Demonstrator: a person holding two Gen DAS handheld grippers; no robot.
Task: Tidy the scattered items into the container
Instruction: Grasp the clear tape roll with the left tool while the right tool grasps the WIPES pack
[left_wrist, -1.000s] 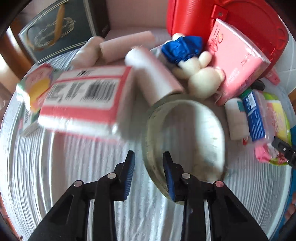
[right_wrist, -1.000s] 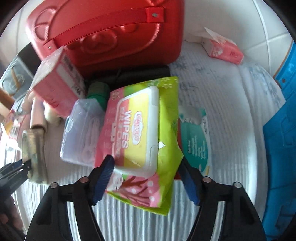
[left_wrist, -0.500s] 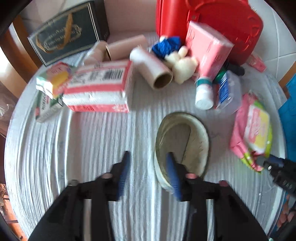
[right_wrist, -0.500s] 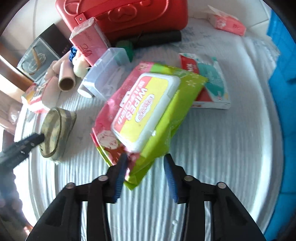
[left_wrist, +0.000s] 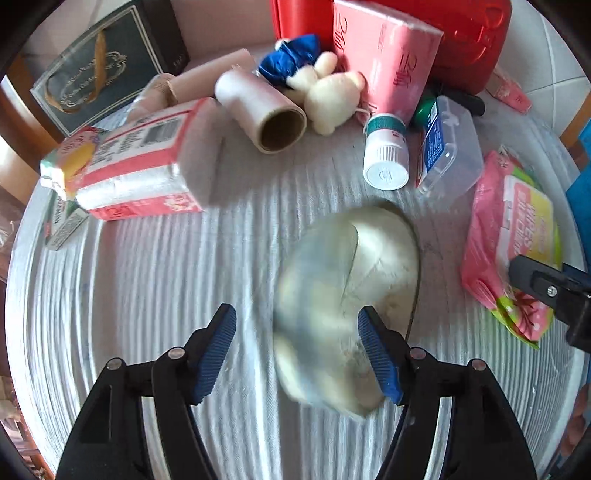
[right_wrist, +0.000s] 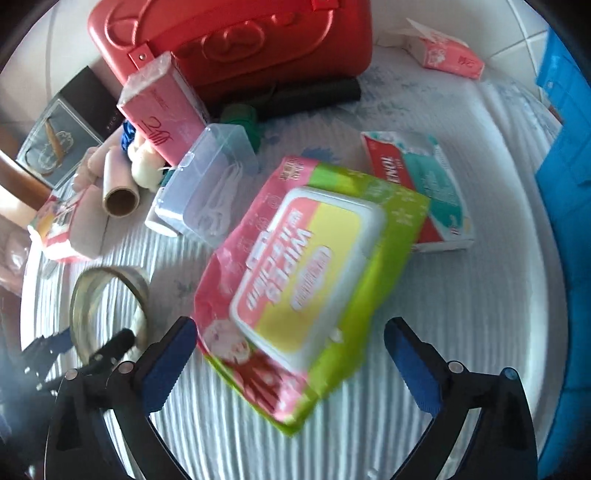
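I'm spreading both claws: left claw (left_wrist: 297, 349) around the tape roll (left_wrist: 347, 306), right claw (right_wrist: 291, 363) wide around the wipes pack (right_wrist: 310, 273). Nothing is gripped. Most items are lying ahead, still unpacked.

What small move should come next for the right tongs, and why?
Probably close the right tongs on the wipes pack. Its jaws have just been opening and stand wide on either side of the pack's near end, pads clear, pack lying on the white cloth.
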